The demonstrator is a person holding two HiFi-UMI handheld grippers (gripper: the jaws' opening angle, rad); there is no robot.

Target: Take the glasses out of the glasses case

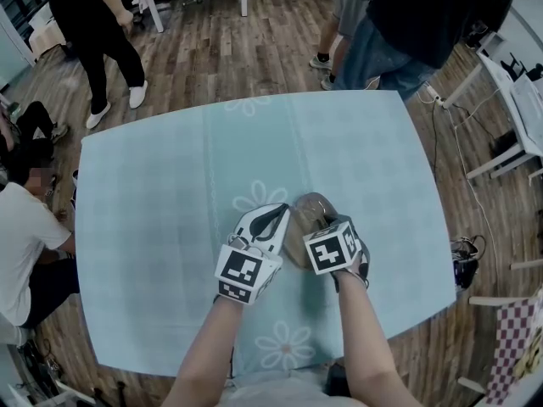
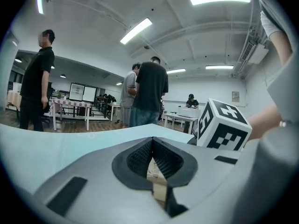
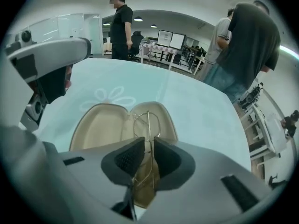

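A tan glasses case (image 3: 96,125) lies open on the teal tablecloth (image 1: 170,185), both halves up. Thin gold wire glasses (image 3: 145,122) rest in its right half. My right gripper (image 3: 148,148) points steeply down over them. Its jaws stand slightly apart with the wire frame running between the pads, which do not press on it. From the left, my left gripper (image 2: 152,141) lies nearly level, its jaws shut on a beige edge of the case (image 2: 158,178). In the head view both grippers flank the case (image 1: 307,206), left gripper (image 1: 276,216) and right gripper (image 1: 329,225).
Two people stand beyond the table's far edge (image 1: 390,32), another at the back left (image 1: 97,24), and one sits at the left (image 1: 21,227). White tables and cables (image 1: 509,100) stand to the right on the wooden floor.
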